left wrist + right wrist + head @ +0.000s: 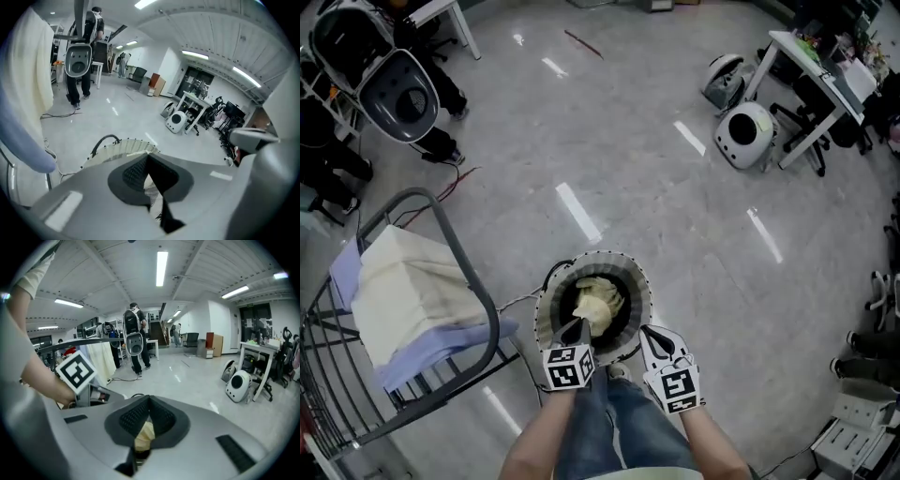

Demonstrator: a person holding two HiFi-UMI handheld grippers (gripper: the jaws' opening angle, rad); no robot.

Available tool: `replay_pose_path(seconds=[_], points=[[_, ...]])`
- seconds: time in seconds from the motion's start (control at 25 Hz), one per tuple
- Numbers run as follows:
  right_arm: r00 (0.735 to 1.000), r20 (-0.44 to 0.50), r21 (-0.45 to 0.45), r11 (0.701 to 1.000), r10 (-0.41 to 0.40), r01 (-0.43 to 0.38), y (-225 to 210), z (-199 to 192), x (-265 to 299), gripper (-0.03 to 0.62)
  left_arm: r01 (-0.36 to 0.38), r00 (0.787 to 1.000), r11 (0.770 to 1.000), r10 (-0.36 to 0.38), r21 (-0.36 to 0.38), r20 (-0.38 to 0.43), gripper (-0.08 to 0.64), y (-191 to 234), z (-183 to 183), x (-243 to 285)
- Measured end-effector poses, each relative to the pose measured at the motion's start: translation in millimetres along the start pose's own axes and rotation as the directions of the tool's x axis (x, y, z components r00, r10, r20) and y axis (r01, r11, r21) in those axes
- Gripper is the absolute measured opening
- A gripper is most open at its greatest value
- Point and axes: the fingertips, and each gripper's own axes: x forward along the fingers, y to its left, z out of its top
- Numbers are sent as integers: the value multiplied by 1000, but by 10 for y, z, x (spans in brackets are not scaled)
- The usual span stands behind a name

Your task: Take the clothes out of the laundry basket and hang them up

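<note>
The round laundry basket [546, 309] with a striped rim stands on the floor right in front of me. A pale yellow cloth [600, 298] lies crumpled inside it. My left gripper [577, 326] hangs over the basket's near side, its tip at the cloth's edge, jaws shut with nothing between them. In the left gripper view the basket rim [117, 150] shows just beyond the left gripper [149, 157]. My right gripper [649, 330] is shut above the basket's right rim. In the right gripper view the yellow cloth [144, 434] shows through the gap under the shut right gripper [149, 399].
A grey drying rack [478, 291] stands at the left with a cream garment [403, 291] and a lavender one [441, 342] draped over it. A white round device [745, 134] and a white desk [811, 66] are at the far right. A person [82, 56] stands in the background.
</note>
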Motion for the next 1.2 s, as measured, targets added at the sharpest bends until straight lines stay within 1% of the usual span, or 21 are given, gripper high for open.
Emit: replay_pose_path(seconds=[0.12,0.2,0.32,0.4,0.44,0.48,0.52,0.56,0.68,0.84,0.92,1.04,1.2], points=[[1000,-12,-10,1000,23,-23,107,118,-163,2,30,998,999,-32,30,62,9,-157,363,-406],[999,-10,-19,999,44,-45,147,217,-242,2,47,992,997,-53,60,114,9,-303,616,-652],[998,-5,-34,997,66,-66,177,371,-343,2,91,973,992,-107,87,203,9,-592,1048,-1029],[997,-1,-47,996,78,-78,207,476,-426,2,114,960,987,-138,109,245,9,-782,1307,-1288],[996,-2,-51,995,87,-87,242,510,-475,8,121,954,985,-149,119,260,9,-861,1402,-1426],[995,-5,-56,994,97,-97,282,533,-520,28,128,948,984,-159,127,276,9,-927,1488,-1570],[994,-5,-64,992,105,-105,310,564,-547,29,135,939,982,-170,135,299,9,-984,1598,-1714],[994,-3,-78,991,110,-110,320,613,-555,31,139,927,980,-180,145,328,9,-1038,1745,-1856],[993,-12,-129,984,120,-120,326,747,-587,61,139,886,973,-206,186,414,9,-1211,2234,-2303],[989,6,-184,972,150,-146,424,840,-587,89,144,833,956,-257,257,490,9,-1436,2717,-2862],[985,10,-219,962,169,-163,485,901,-564,106,144,800,948,-279,283,531,9,-1542,2937,-3153],[983,23,-270,947,185,-172,517,1060,-501,126,136,744,938,-310,320,592,11,-1718,3256,-3624],[975,23,-325,924,220,-201,583,1241,-337,144,109,676,925,-338,364,655,9,-1899,3508,-4186]])
